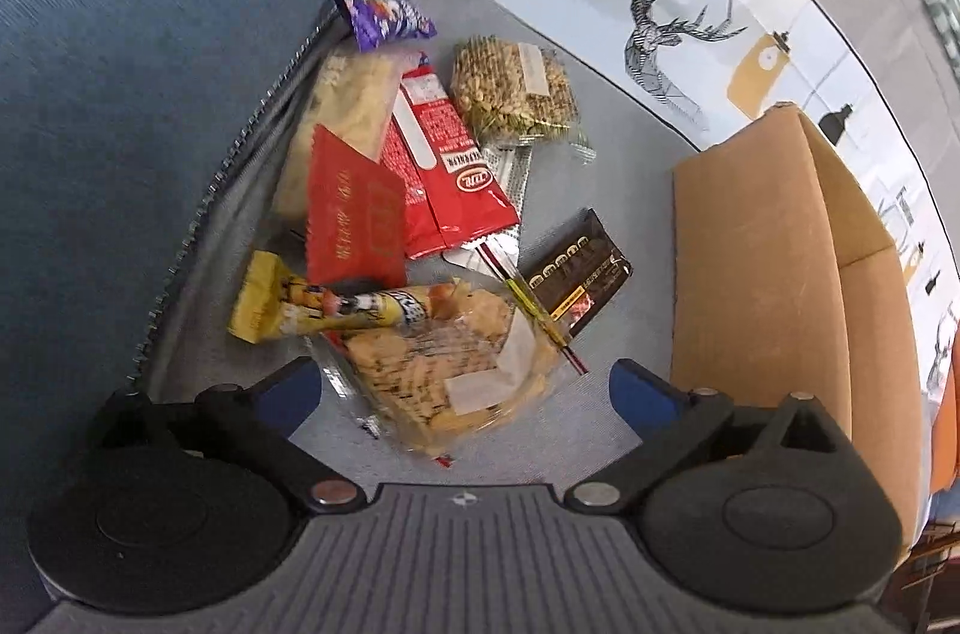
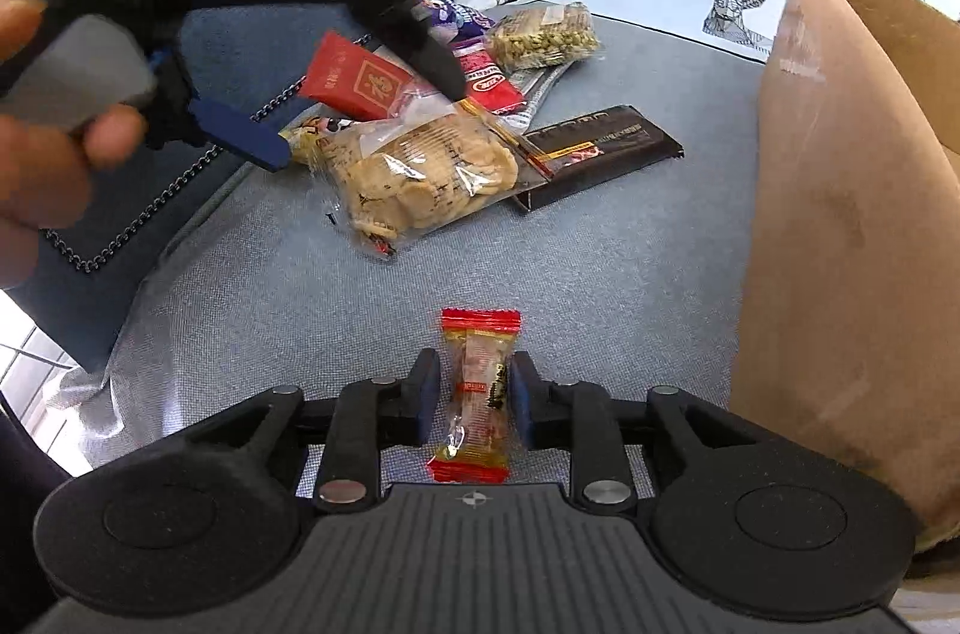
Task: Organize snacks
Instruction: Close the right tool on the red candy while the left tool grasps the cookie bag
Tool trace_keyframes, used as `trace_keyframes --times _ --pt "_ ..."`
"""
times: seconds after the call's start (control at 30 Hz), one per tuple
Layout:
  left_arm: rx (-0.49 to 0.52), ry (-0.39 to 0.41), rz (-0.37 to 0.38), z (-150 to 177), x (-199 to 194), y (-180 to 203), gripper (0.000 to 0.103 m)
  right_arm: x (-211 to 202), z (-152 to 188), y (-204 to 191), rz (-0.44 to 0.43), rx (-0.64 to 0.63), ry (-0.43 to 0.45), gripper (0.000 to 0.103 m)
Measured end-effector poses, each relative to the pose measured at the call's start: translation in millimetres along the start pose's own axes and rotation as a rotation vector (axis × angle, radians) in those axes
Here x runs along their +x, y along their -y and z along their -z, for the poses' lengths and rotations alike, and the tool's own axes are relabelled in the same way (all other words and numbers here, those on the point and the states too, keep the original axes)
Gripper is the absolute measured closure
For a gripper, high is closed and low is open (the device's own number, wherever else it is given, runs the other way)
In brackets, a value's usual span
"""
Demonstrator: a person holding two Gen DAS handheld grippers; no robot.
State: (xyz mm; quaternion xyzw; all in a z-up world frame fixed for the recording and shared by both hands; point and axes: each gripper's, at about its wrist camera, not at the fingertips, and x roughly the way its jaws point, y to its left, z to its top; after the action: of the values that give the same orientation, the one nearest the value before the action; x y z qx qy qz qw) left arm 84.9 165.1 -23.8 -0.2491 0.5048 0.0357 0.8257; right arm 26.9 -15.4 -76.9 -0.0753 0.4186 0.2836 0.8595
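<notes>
Red-ended, clear-wrapped small candy (image 2: 477, 394) stands between the blue pads of the right gripper (image 2: 474, 397), clamped; at twelve o'clock from it lies a clear bag of pale biscuits (image 2: 420, 178), with a black flat snack box (image 2: 600, 154) at one o'clock; the left gripper (image 1: 468, 388) hangs over that bag, jaws wide apart, empty; a brown cardboard box (image 2: 840, 214) stands at three o'clock.

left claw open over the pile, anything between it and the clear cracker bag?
Nothing visible. The left claw stands open, straddling the cracker bag, with no other item between its fingers. The yellow wrapped snack lies against the bag's far-left edge.
</notes>
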Motion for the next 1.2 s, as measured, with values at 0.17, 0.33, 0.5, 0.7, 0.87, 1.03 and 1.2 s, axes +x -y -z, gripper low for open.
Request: trace_keyframes --times 0.17,0.33,0.5,0.7,0.87,1.03,1.2 --pt "-0.088 -0.022 -0.019 -2 14 3 0.001 1 0 0 0.003 -0.007 0.001 0.074" --pt "-0.075 -0.023 -0.046 0 21 12 0.004 1 2 -1 0.009 -0.024 0.008 0.074" --pt "-0.012 -0.006 -0.060 1 17 13 0.027 -2 3 -4 0.028 -0.038 0.022 0.083" --pt "0.034 0.006 -0.077 5 -2 6 0.034 -4 5 -2 0.039 -0.019 0.034 0.084" --pt "0.045 -0.042 -0.102 11 1 -2 0.035 -3 5 0 0.039 -0.020 0.031 0.084" --pt "0.039 -0.043 -0.108 11 6 -2 0.031 -2 5 -2 0.043 -0.030 0.033 0.084" --pt "0.044 -0.037 -0.121 9 11 3 0.022 -2 6 -1 0.041 -0.033 0.032 0.084"
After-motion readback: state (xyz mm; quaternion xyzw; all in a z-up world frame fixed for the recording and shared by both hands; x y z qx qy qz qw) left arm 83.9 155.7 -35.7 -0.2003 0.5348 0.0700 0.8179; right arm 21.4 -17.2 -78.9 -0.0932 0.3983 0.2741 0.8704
